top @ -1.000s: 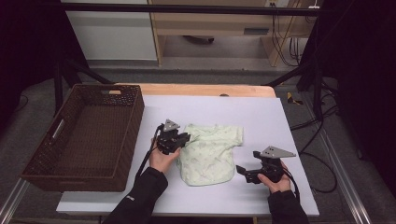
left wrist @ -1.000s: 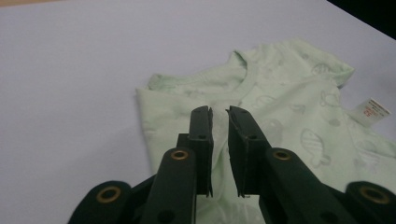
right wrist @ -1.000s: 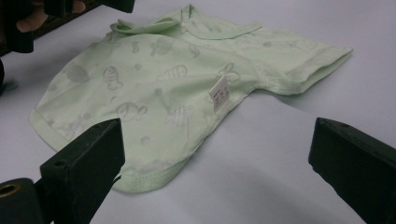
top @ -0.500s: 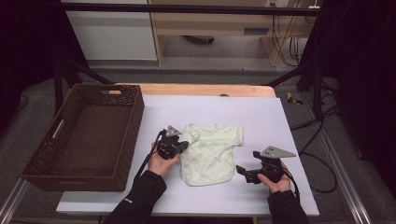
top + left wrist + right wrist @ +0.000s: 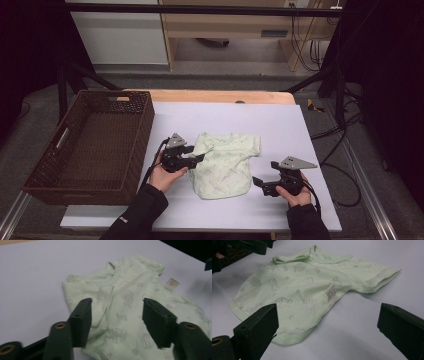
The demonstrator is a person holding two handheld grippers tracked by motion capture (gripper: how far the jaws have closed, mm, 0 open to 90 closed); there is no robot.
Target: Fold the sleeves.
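Your table (image 5: 200,117) is a pale sheet over a wooden top, ringed by dark floor, black stands and cables. The pale green baby shirt (image 5: 225,162) lies flat at its middle, a sleeve folded in; its white tag (print too small to read) faces up. Your left gripper (image 5: 197,159) sits at the shirt's left edge, jaws just opened, cloth beneath them but not pinched. Your right gripper (image 5: 259,182) rests just right of the hem, jaws wide apart. The brown wicker basket (image 5: 145,117) stands left.
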